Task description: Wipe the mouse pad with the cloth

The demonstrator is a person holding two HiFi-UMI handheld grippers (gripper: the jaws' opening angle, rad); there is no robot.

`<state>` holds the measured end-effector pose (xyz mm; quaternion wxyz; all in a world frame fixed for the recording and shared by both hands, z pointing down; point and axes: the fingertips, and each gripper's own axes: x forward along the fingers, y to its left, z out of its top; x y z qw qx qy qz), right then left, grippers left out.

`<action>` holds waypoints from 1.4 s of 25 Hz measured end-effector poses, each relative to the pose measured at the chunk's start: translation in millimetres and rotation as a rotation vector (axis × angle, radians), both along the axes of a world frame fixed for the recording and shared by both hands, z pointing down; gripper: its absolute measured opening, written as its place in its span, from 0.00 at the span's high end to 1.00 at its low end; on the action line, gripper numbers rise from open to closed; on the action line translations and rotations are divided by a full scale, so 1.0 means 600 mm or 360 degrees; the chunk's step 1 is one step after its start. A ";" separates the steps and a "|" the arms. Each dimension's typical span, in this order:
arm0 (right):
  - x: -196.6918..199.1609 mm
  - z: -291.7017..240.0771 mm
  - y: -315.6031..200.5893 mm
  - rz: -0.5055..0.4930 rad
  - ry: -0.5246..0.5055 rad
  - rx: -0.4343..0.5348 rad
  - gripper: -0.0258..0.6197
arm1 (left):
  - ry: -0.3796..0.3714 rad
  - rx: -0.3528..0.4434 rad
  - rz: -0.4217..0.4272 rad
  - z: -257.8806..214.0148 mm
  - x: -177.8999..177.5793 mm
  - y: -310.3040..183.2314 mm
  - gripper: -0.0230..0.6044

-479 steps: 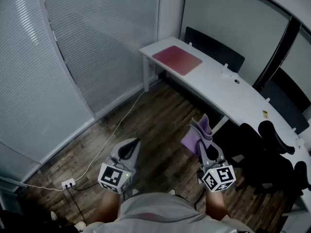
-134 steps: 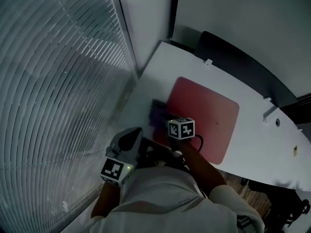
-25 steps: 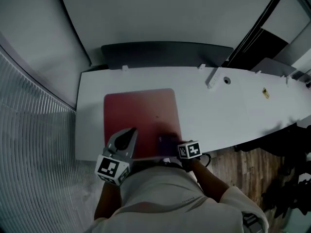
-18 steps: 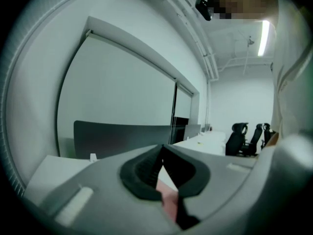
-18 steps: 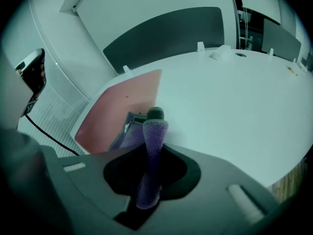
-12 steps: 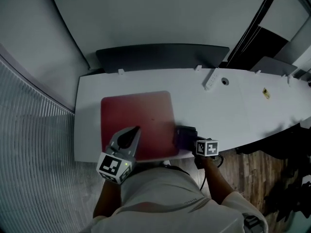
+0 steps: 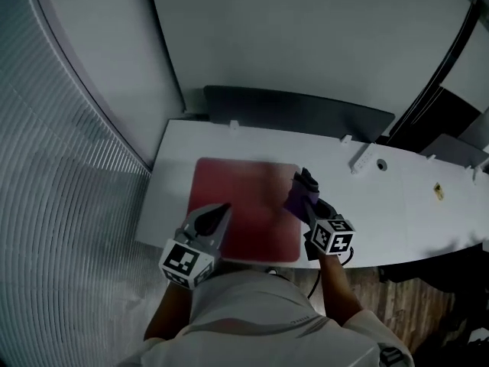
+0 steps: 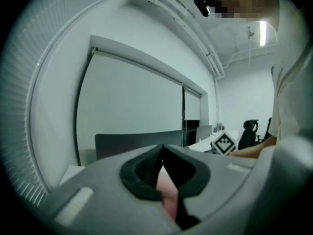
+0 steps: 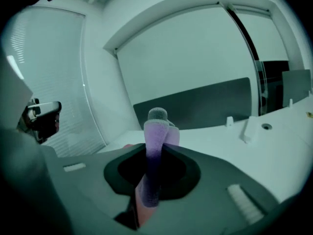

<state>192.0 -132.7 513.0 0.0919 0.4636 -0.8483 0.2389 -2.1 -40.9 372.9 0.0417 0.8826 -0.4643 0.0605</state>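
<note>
Two grippers are in your hands, both at the front edge of the long white desk, near its left end. The dark red rectangular mouse pad lies flat there, and its near side is close to the desk's front edge.

Your right gripper has its jaws closed on the fuzzy purple cloth. In the right gripper view the cloth stands up from between the jaws as a folded bundle. The cloth is at the right edge of the pad, toward its far right corner. Whether it touches the pad, I cannot tell.

Your left gripper has its jaws together and nothing between them. It is over the near left corner of the pad.

A dark grey panel runs along the far edge of the desk.
</note>
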 end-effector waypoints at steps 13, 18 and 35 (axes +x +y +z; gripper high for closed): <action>-0.180 -0.214 0.035 -0.0330 -0.0067 0.0446 0.88 | 0.0019 0.0081 -0.0250 -0.028 -0.103 0.033 0.96; -0.189 -0.225 0.044 -0.0330 -0.0040 0.0488 0.89 | 0.0034 0.0101 -0.0245 -0.042 -0.108 0.033 0.96; -0.185 -0.231 0.049 -0.0308 -0.0023 0.0506 0.89 | -0.0053 0.0185 -0.0208 -0.061 -0.107 0.015 0.96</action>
